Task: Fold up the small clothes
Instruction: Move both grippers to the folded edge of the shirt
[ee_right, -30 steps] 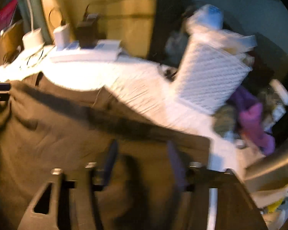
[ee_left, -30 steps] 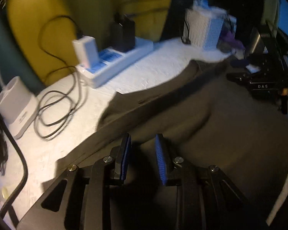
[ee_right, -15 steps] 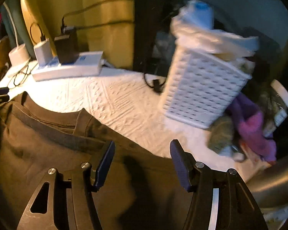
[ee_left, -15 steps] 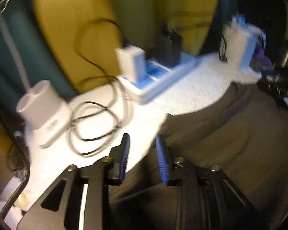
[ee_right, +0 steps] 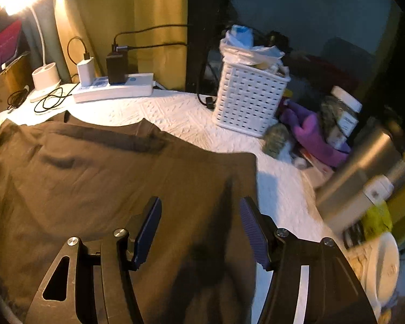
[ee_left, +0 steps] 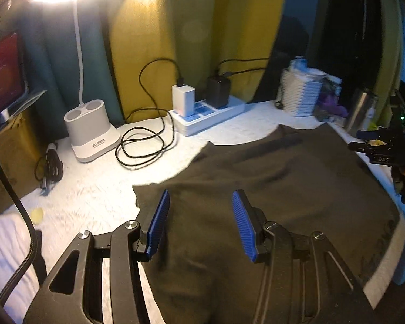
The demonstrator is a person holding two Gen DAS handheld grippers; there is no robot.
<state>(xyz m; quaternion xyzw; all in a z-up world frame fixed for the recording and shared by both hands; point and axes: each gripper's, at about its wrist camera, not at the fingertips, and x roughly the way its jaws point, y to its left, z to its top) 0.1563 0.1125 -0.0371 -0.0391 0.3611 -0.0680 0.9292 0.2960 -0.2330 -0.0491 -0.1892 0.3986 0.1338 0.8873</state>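
A dark brown garment lies spread flat on the white textured table cover; it also fills the left and middle of the right wrist view. My left gripper is open and empty above the garment's left near part. My right gripper is open and empty above the garment near its right edge. The right gripper also shows at the far right of the left wrist view.
A lamp base, coiled black cable and a power strip with chargers stand at the back. A white basket, purple cloth, jars and a steel bottle crowd the right side.
Both grippers have opened wider and pulled back from the garment. The left one was nearly shut over the cloth a second ago. The garment now lies flatter.
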